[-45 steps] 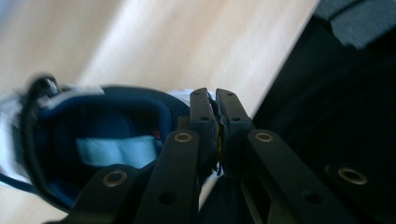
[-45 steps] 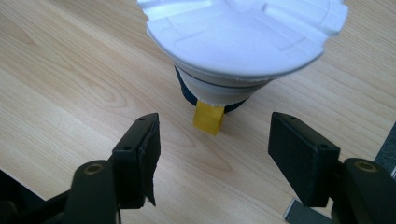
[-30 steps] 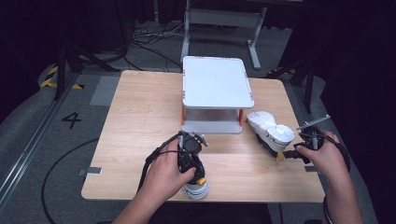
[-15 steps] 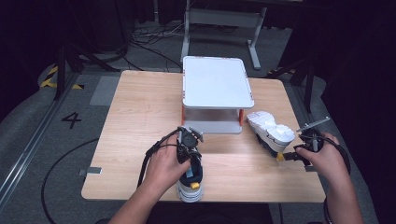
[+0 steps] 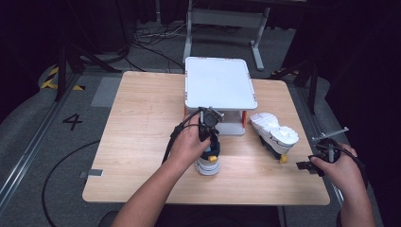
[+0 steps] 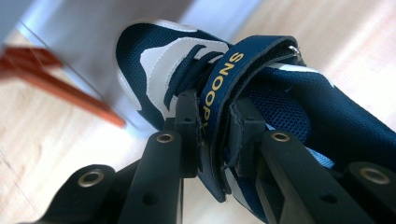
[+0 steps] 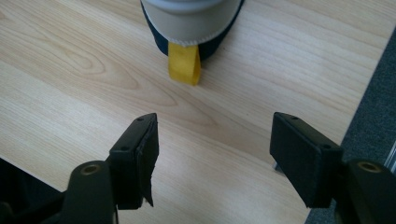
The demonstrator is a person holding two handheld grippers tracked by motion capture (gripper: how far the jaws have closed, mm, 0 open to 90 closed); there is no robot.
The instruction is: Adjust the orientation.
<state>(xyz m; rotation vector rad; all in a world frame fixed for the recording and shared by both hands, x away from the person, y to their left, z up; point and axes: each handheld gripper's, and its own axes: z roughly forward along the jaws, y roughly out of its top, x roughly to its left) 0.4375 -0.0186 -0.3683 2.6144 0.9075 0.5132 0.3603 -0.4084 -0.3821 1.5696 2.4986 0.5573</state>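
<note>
**Left claw has the shoe by its strap**

So the left gripper (image 6: 212, 135) is clamped on the blue strap (image 6: 224, 93) of the navy shoe (image 6: 289, 107), the one with yellow SNOOPY lettering on it. Its jaws have just been closing and now the pads pinch the strap from both sides, with the strap running right up between them. From the high view the left gripper (image 5: 208, 137) sits over that shoe (image 5: 208, 163), which stands on the table (image 5: 142, 142) just in front of the white shelf (image 5: 218, 85), a bit toward the person's side. The left hand (image 5: 189, 146) wraps the gripper from the left.

The second shoe (image 5: 274, 135) lies sole-up to the right of the shelf, its white sole facing the camera. In the right gripper view you see its heel end with a yellow pull tab (image 7: 185, 63) pointing at the gripper.

The right gripper (image 7: 215, 156) hangs near the table's right edge with its jaws wide apart, nothing between them but bare wood, a little short of that tab. The right hand (image 5: 338, 165) holds it well apart from the left one.
</note>
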